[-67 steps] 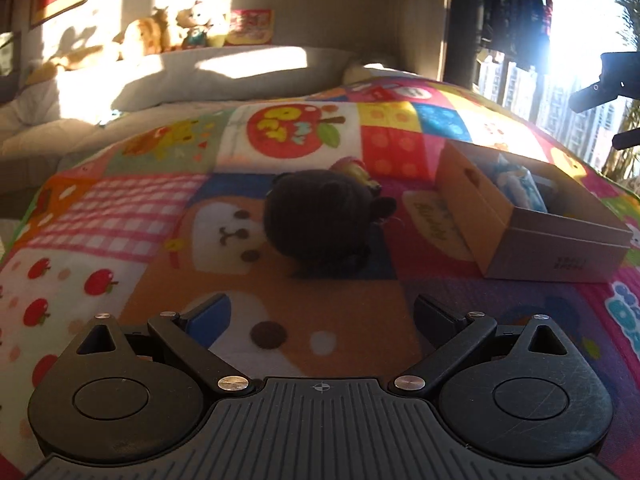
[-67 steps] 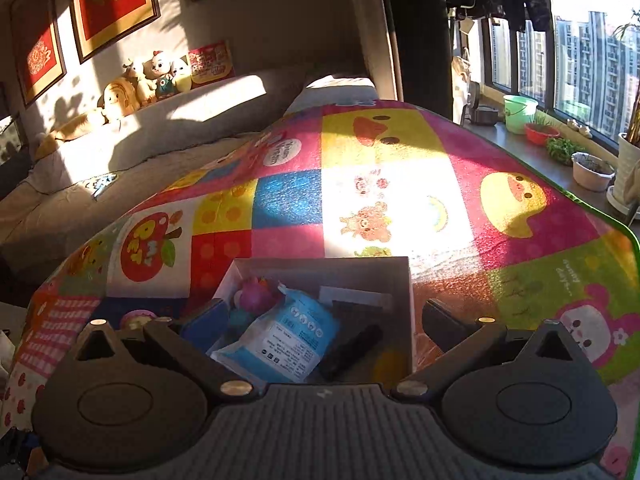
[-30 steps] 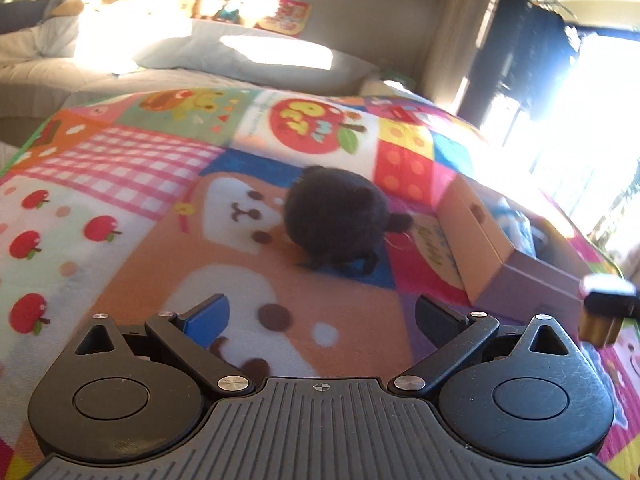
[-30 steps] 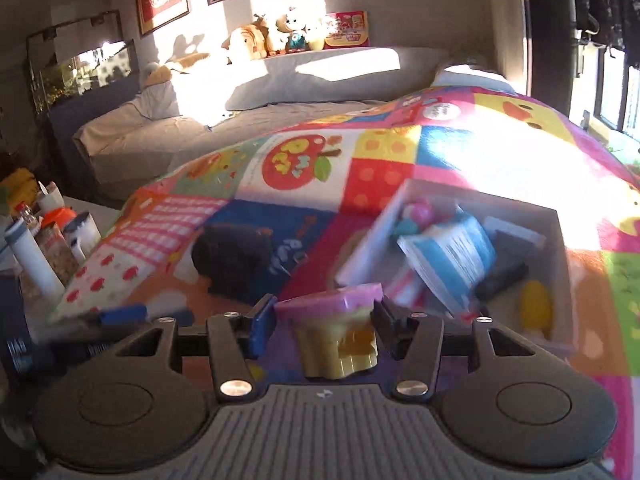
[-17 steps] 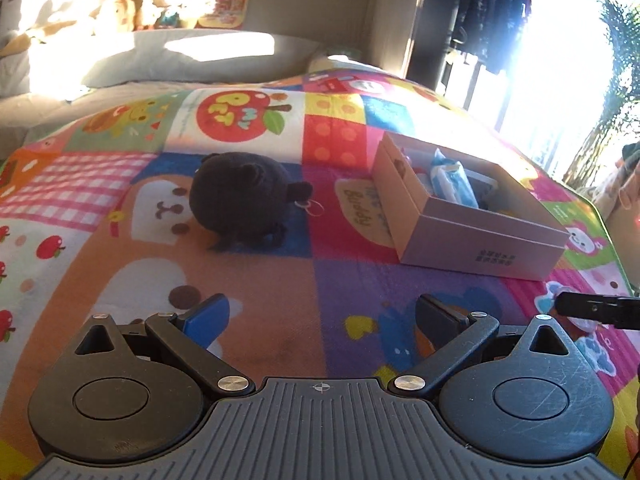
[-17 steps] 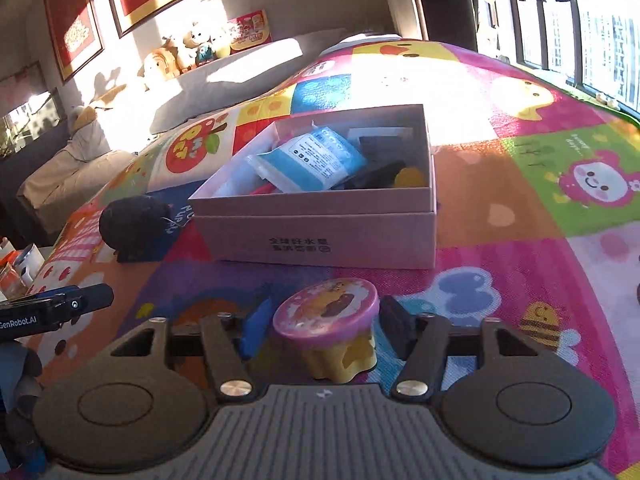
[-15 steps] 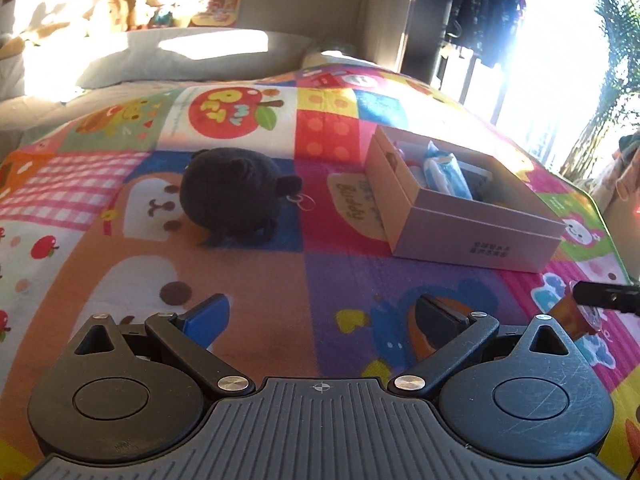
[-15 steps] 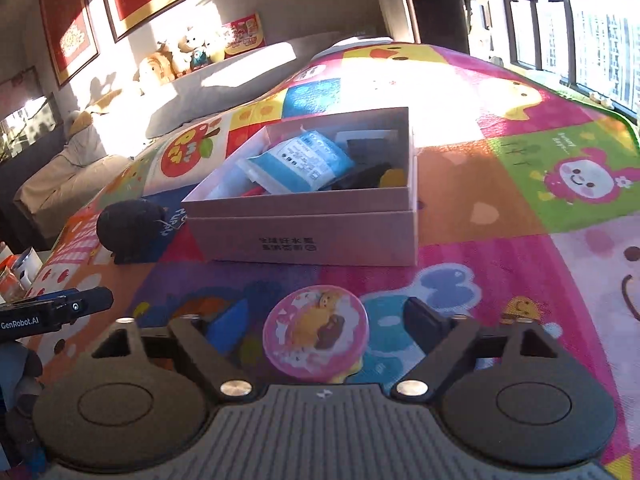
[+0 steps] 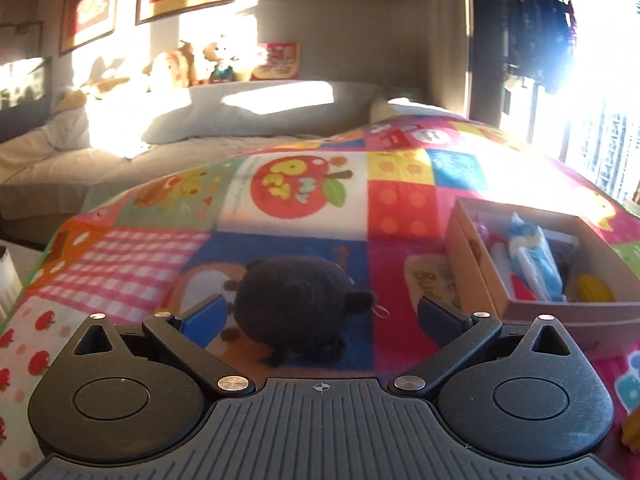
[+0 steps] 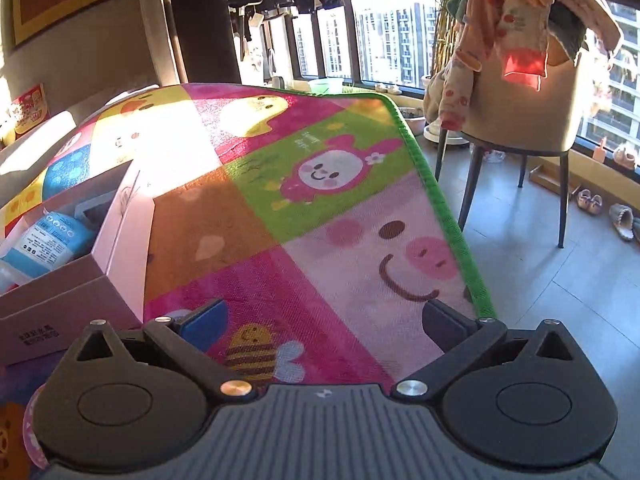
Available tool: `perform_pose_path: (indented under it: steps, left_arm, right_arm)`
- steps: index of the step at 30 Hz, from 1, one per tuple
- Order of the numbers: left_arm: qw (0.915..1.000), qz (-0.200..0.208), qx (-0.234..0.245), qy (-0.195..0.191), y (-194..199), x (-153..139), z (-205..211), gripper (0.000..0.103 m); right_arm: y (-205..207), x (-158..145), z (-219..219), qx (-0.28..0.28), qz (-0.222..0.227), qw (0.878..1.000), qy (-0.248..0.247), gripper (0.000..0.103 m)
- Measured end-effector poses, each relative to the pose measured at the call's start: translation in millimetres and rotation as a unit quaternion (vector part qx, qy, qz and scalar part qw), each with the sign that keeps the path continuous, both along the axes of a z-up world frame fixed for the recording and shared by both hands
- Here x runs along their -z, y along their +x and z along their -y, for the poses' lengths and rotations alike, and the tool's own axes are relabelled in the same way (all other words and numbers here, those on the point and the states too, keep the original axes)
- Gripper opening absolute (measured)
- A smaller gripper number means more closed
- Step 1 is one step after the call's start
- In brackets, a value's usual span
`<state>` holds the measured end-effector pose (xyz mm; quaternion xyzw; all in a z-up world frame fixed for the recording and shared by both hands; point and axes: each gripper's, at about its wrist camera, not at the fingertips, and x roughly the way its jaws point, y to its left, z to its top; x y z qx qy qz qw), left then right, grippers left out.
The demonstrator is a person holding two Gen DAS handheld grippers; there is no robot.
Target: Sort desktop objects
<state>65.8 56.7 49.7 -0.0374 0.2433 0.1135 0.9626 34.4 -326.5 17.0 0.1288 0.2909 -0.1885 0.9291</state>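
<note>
At the lower left edge of the right wrist view, the gripper body is hiding all but a sliver of the pink lid (image 10: 32,446). The left edge is cutting off the box (image 10: 124,240), and at the lower right of the left wrist view only a corner of a yellow object (image 9: 632,434) is showing, too little to identify.

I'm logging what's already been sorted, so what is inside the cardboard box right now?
In the cardboard box: a blue-and-white packet, a yellow item, something red and a dark item. The packet and near wall cover whatever lies beneath.
</note>
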Motion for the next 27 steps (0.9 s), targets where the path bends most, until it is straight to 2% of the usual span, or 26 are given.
perform_pose_path:
  steps: [2, 4, 7, 12, 14, 17, 19, 21, 22, 24, 27]
  left_arm:
    - [0.9996, -0.015, -0.013, 0.02, 21, 2, -3, 0.103]
    - [0.998, -0.03, -0.024, 0.05, 41, 9, -2, 0.103]
    - [0.9951, -0.056, -0.03, 0.076, 63, 21, -4, 0.103]
    - [0.9935, -0.09, -0.019, 0.067, 81, 29, -13, 0.103]
    - [0.9922, -0.101, -0.006, 0.072, 80, 30, -12, 0.09]
    - [0.9921, -0.099, 0.01, 0.077, 69, 28, -9, 0.088]
    - [0.9942, -0.084, 0.033, 0.059, 48, 17, -2, 0.088]
    - [0.9949, -0.053, 0.082, 0.026, 20, 2, 12, 0.088]
    - [0.9923, -0.032, 0.118, 0.014, 4, -7, 24, 0.088]
    - [0.9838, 0.011, 0.177, 0.022, -26, -16, 52, 0.088]
    - [0.9722, 0.048, 0.226, 0.035, -57, -8, 84, 0.089]
  right_arm:
    - [-1, 0, -1, 0.003, 0.011, 1.0, 0.0, 0.103]
    - [3, 1, -2, 0.002, 0.001, 1.0, 0.001, 0.103]
    - [3, 2, 4, 0.008, -0.002, 1.0, 0.021, 0.103]
    - [1, 7, 16, 0.017, 0.003, 0.998, 0.068, 0.103]
    - [1, 8, 17, 0.018, 0.001, 0.997, 0.072, 0.103]
    - [2, 8, 16, 0.018, -0.001, 0.997, 0.073, 0.103]
    - [2, 9, 17, 0.019, -0.002, 0.997, 0.077, 0.103]
    - [3, 9, 17, 0.019, -0.003, 0.997, 0.079, 0.103]
    - [3, 9, 17, 0.019, -0.004, 0.997, 0.078, 0.103]
    - [3, 9, 16, 0.019, -0.005, 0.997, 0.074, 0.103]
    - [5, 9, 15, 0.019, -0.01, 0.997, 0.069, 0.103]
